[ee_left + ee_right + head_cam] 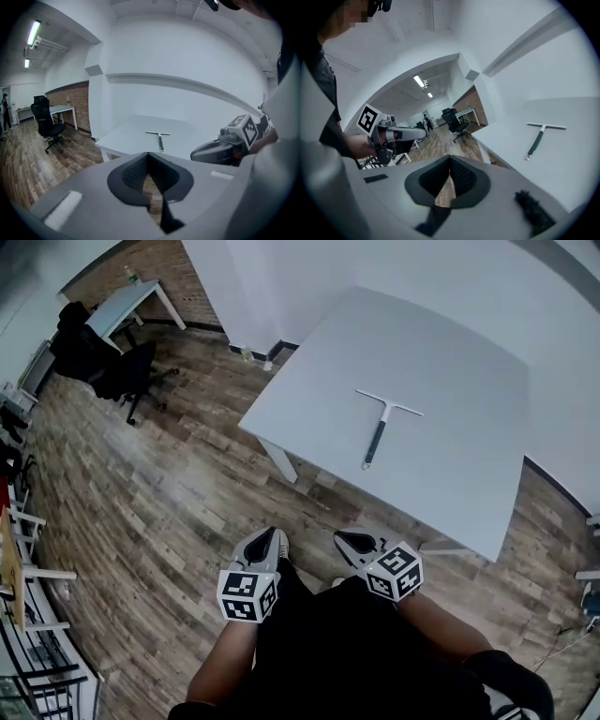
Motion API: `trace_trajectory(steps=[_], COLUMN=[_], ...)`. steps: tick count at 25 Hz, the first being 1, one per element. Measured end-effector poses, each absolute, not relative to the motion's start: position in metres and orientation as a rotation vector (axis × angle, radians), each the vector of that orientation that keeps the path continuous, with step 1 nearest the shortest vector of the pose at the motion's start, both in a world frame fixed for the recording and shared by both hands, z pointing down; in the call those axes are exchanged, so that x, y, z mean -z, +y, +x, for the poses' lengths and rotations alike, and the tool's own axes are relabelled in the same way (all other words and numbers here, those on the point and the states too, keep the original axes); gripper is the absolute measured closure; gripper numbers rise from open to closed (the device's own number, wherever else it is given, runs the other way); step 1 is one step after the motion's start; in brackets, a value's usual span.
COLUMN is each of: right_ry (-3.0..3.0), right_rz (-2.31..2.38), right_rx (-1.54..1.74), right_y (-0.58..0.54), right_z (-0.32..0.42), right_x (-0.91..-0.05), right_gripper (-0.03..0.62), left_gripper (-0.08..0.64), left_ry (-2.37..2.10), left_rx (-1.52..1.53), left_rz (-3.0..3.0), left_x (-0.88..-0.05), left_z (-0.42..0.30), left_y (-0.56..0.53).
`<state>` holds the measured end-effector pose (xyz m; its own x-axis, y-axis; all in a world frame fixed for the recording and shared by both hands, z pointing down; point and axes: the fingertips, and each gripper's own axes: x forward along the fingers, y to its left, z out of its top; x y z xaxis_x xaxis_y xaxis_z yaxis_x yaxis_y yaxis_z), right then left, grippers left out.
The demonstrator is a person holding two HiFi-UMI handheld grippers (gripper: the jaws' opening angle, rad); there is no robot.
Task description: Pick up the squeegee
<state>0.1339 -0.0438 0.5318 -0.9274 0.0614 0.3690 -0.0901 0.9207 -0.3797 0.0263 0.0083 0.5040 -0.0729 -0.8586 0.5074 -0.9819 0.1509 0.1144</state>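
Note:
The squeegee (pixel 380 427) lies flat on the pale grey table (pixel 441 352); it has a white T-shaped blade and a dark green handle that points toward me. The left gripper view shows the squeegee (pixel 160 139) far ahead, and the right gripper view shows the squeegee (pixel 539 138) off to the right. My left gripper (pixel 276 536) and right gripper (pixel 351 540) hang side by side over the wood floor, short of the table's near edge. Both are shut with nothing between the jaws, well apart from the squeegee.
A table leg (pixel 279 461) stands at the near left corner. Far left are a black office chair (pixel 127 371), a small white desk (pixel 127 304) by a brick wall, and white chairs (pixel 23 568). A person (pixel 4 111) stands in the distance.

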Motion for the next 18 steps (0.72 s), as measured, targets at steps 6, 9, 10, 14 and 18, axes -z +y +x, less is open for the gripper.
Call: trace_trajectory(steps=[6,9,10,14,18], right_ry=[-2.71,-2.693,-2.686,-2.664,-2.631], right_rz=[0.206,0.329,0.374,0.531,0.688], right_rx=[-0.56,-0.574,-0.582,-0.607,-0.656], right_y=[-0.074,-0.104,-0.115,-0.147,-0.174], right_z=[0.138,0.133,0.131,0.122,0.11], right_x=[-0.528,-0.529,-0.53,-0.529,-0.528], right_gripper=[0.588,0.588,0.588,0.588,0.588], left_gripper=[0.554,0.554,0.554,0.554,0.554], left_ry=[-1.848,-1.752,-1.716,-1.598,-1.488], left_rx=[-0.396,-0.409,-0.414,-0.432,-0.457], left_rz=[1.902,1.991,2.023,2.139,2.226], left_x=[-0.508,-0.513,-0.515,-0.512,-0.51], left_z=[0.026,0.021,0.019,0.011,-0.002], left_y=[-0.034,-0.076,-0.091,-0.138,-0.177])
